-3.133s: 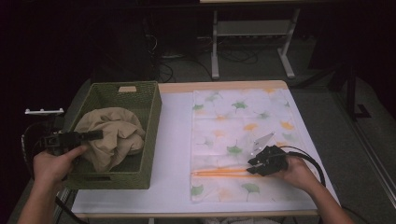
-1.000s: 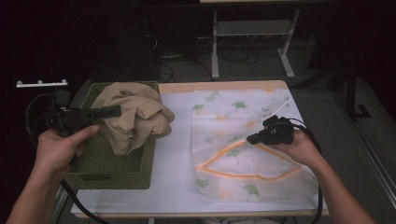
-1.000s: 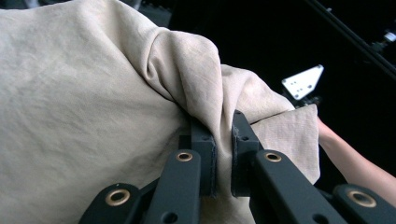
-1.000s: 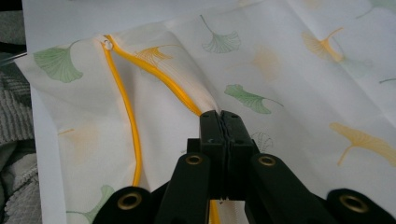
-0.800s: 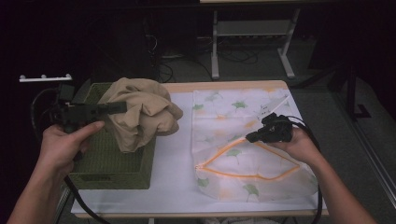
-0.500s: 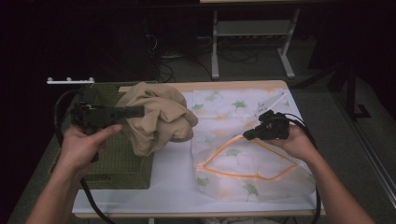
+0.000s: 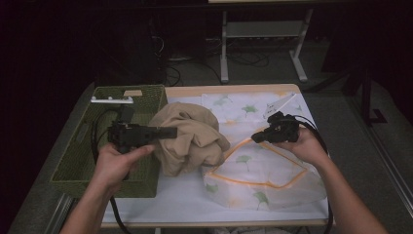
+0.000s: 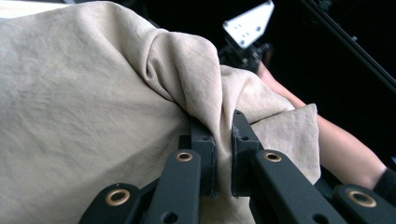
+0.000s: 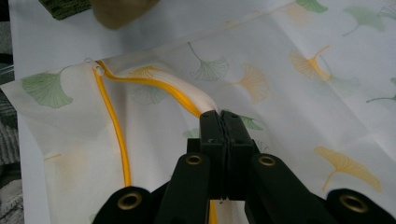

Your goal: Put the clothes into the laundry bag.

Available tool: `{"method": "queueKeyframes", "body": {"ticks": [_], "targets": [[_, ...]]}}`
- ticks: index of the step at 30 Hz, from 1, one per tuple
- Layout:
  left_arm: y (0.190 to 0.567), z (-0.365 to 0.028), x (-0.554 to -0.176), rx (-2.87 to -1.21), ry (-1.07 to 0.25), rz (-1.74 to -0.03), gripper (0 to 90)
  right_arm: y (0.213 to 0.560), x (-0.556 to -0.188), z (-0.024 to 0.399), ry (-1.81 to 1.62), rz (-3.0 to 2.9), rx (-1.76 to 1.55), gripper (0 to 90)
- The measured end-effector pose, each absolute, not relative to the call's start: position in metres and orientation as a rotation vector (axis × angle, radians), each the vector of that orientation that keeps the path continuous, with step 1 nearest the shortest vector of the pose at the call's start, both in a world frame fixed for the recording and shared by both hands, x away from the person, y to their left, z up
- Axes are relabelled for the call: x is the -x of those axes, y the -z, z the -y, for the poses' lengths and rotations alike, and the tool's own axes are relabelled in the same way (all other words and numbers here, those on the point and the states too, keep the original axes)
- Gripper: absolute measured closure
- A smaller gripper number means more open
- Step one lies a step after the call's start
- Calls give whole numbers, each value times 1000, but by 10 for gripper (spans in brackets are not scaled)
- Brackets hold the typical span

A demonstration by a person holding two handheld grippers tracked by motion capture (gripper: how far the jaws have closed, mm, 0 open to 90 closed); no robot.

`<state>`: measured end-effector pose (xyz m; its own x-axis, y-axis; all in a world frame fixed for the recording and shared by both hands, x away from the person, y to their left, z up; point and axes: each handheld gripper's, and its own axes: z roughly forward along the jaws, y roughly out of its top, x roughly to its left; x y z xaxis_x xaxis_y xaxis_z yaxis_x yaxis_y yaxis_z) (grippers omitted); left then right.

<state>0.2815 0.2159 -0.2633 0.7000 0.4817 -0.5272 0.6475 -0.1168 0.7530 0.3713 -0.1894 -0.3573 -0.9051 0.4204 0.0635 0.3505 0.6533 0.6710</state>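
Matt, creased beige cloth; thin leaf-printed mesh bag; woven green basket; matt black tools.

Beige cloth, green basket, white bag with green-and-orange leaves, orange trim.

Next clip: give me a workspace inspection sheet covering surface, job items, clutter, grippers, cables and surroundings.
Surface: white table with a wooden rim, partly covered by the bag.
Job's things: beige cloth bunched between the green basket and the leaf-print bag; the bag's orange-edged mouth is lifted open.
Clutter: nothing seen.
Grippers: left gripper shut on a fold of the cloth; right gripper shut on the bag's orange-trimmed edge.
Cables: one black cable loops over the basket from the left gripper; another arcs behind the right hand.
Surroundings: dark room, grey floor, white table frame behind.
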Motion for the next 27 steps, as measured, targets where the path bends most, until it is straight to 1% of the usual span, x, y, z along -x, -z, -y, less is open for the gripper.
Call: {"method": "queueKeyframes", "body": {"ticks": [6, 17, 27], "targets": [[274, -201, -272, -1790, 237, -870, 839, 359, -373, 188, -1084, -2769, -662, 885], [283, -188, -265, -1810, 268, -853, 838, 360, -375, 185, -1095, -2771, -667, 885], [293, -167, -259, -1829, 326, -810, 838, 357, -377, 179, -1085, -2766, -664, 885]]}}
